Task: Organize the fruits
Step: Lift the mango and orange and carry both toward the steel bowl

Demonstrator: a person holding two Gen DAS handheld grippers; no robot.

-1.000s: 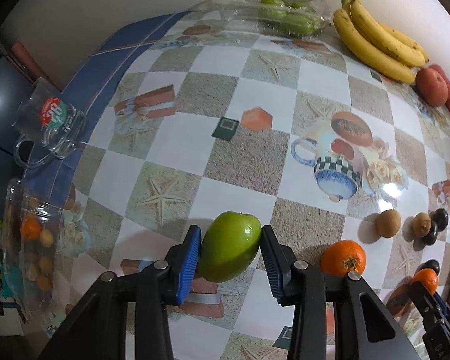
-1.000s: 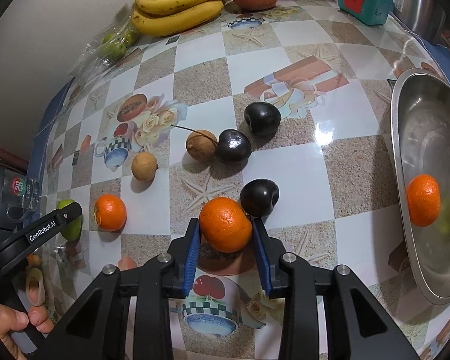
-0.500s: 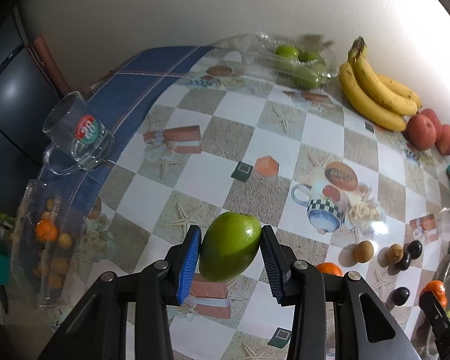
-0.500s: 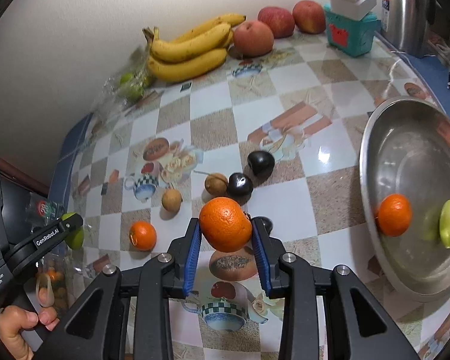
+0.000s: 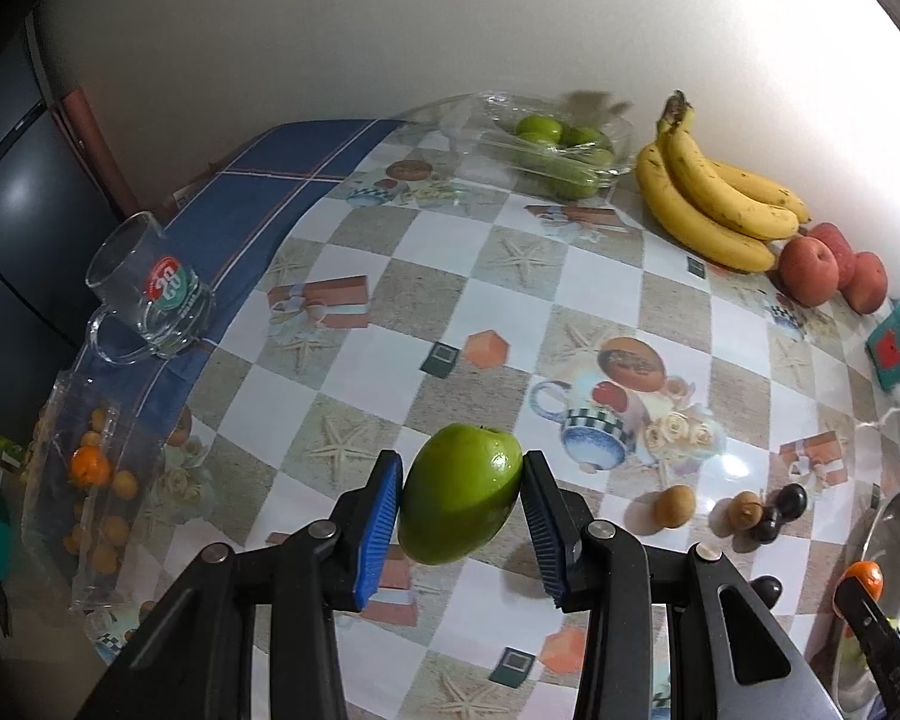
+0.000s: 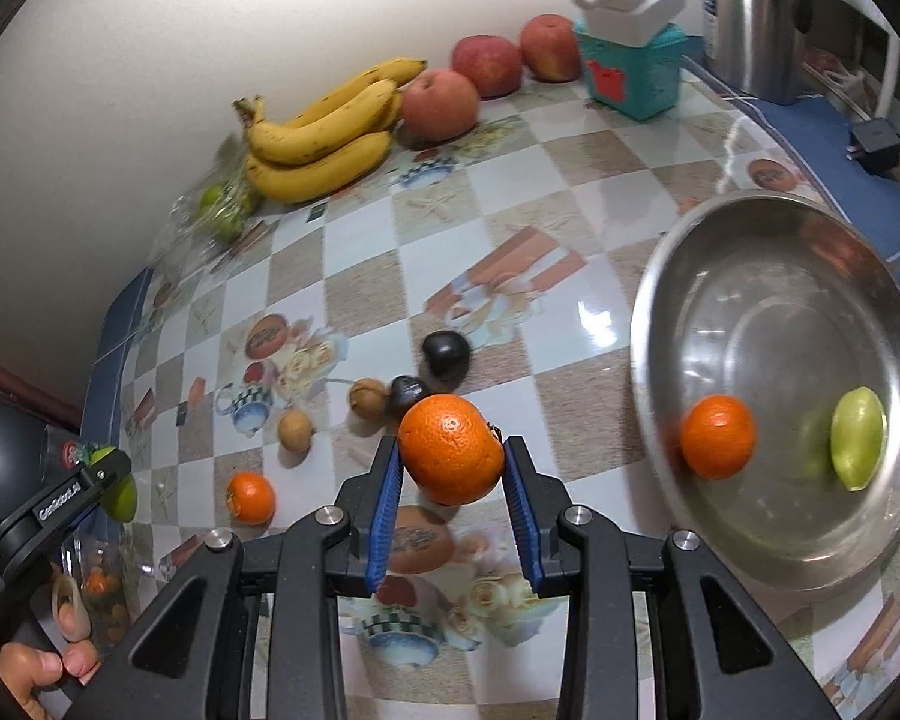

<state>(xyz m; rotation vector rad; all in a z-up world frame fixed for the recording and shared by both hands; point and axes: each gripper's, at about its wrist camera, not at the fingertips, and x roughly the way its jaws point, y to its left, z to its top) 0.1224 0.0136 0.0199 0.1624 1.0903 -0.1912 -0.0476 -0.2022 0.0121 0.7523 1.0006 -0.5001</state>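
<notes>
My left gripper (image 5: 462, 495) is shut on a green apple (image 5: 461, 493) and holds it above the patterned tablecloth (image 5: 510, 276). My right gripper (image 6: 452, 467) is shut on an orange (image 6: 451, 449), lifted above the table left of the steel bowl (image 6: 780, 576). The bowl holds another orange (image 6: 717, 435) and a green fruit (image 6: 857, 446). A small orange (image 6: 250, 497), two brown fruits (image 6: 295, 429) and dark plums (image 6: 445, 351) lie on the table. The left gripper with its apple also shows in the right wrist view (image 6: 99, 483).
Bananas (image 6: 318, 138) and red apples (image 6: 441, 103) lie along the wall, with a teal box (image 6: 633, 78) and a steel kettle (image 6: 750, 18). A clear tray of green fruit (image 5: 561, 147), a glass mug (image 5: 150, 294) and a clear box of small oranges (image 5: 93, 492) stand at the left.
Both grippers have risen from the table with their fruit. The right one has carried the orange up and towards the steel bowl; more of the bowl is now in view.
</notes>
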